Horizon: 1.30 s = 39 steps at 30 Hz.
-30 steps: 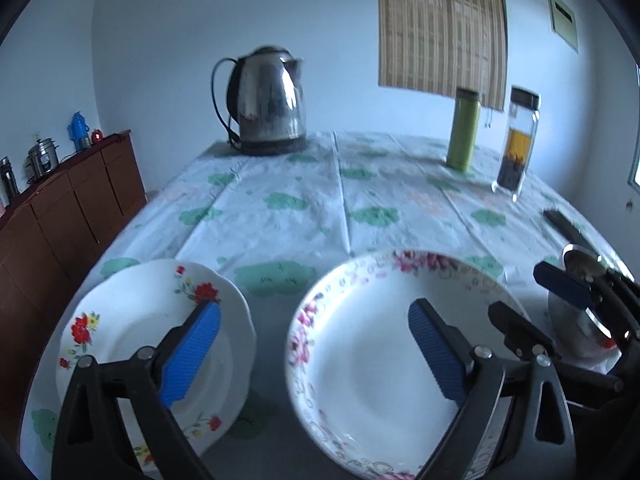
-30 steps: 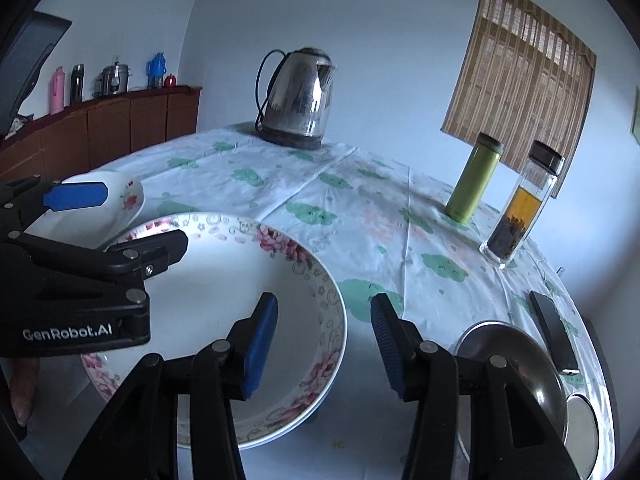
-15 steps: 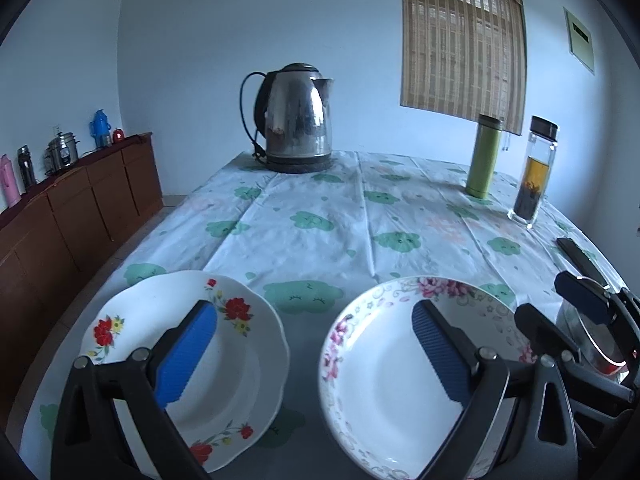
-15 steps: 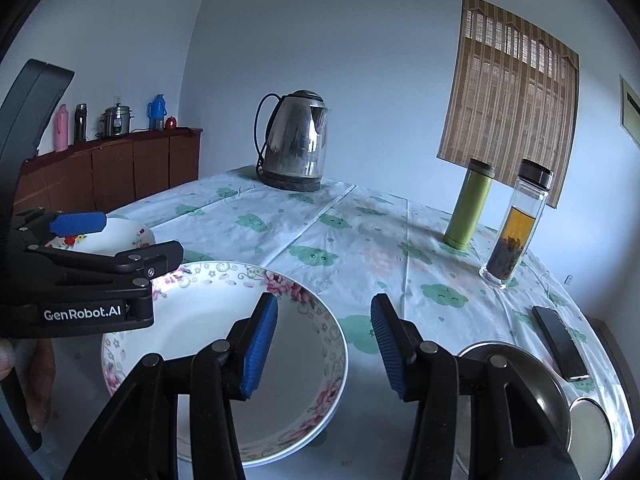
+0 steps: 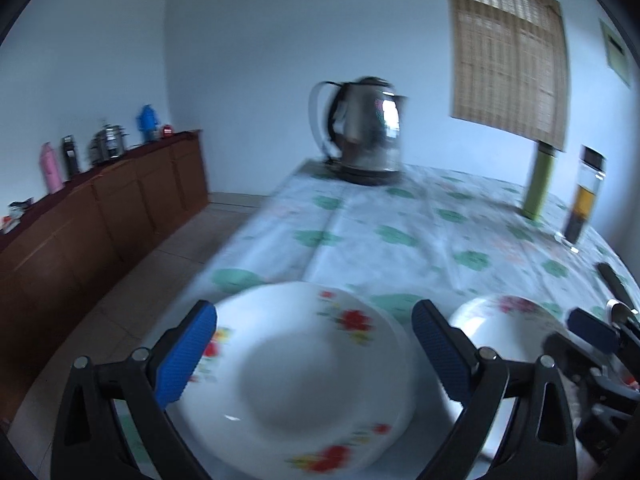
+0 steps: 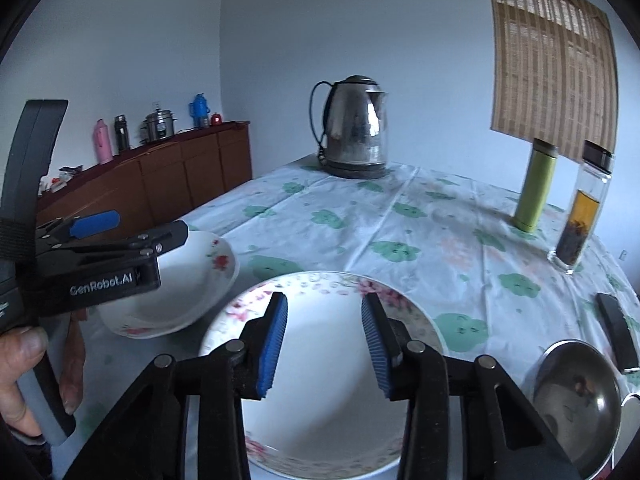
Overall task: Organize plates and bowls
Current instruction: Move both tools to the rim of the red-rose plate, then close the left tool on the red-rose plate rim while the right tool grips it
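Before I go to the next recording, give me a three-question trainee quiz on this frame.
1. True or false: the left hand-held gripper grips the red-flower plate.
2. Which dish lies under the right hand-held gripper? A) pink-rimmed plate B) steel bowl C) kettle
3. Fill in: the green flask stands beside the ____ bottle.

Key: 1 false; 2 A; 3 tea

White lettering "GenRobot.AI" stands on the black body of the left gripper (image 6: 132, 230), at nine o'clock in the right wrist view.
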Motion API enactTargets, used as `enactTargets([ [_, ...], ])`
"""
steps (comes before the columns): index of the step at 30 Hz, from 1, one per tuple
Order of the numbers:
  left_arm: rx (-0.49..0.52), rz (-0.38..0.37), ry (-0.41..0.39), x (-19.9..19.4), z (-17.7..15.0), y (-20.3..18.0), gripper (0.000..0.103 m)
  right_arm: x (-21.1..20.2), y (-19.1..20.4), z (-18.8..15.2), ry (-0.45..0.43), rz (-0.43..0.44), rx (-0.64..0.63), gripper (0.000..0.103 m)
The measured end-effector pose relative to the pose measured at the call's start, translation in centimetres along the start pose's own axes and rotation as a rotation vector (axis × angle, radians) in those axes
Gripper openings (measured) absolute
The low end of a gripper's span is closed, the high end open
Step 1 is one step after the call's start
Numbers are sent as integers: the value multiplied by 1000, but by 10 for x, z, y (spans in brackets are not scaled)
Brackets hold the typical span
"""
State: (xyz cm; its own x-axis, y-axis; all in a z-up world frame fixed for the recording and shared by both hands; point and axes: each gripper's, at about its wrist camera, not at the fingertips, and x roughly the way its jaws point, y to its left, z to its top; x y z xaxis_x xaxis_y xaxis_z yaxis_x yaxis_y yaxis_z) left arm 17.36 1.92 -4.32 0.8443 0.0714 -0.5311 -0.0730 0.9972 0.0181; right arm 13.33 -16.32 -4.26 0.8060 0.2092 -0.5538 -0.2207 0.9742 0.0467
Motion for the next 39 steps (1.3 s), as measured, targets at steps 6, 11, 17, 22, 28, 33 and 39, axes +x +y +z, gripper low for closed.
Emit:
enactTargets([
  [6, -84, 131, 21, 22, -4, 59, 100, 19, 26, 12, 37, 102, -1, 35],
  [11, -176, 89, 87, 39, -9, 82, 100, 39, 52, 19, 79, 151, -20, 35],
  [17, -116, 86, 140, 49, -15, 68, 100, 63, 73, 23, 136, 144, -59, 35],
  [22, -116, 72, 198, 58, -20, 69, 98, 83, 83, 19, 199, 118, -90, 35],
  [28, -104, 58, 219, 59, -22, 67, 91, 94, 95, 19, 239, 60, -147, 35],
  [33, -107, 51, 240, 62, -24, 69, 84, 105, 102, 17, 282, 10, -196, 35],
  [39, -121, 57, 272, 68, -26, 73, 77, 110, 110, 16, 299, 4, -254, 35],
])
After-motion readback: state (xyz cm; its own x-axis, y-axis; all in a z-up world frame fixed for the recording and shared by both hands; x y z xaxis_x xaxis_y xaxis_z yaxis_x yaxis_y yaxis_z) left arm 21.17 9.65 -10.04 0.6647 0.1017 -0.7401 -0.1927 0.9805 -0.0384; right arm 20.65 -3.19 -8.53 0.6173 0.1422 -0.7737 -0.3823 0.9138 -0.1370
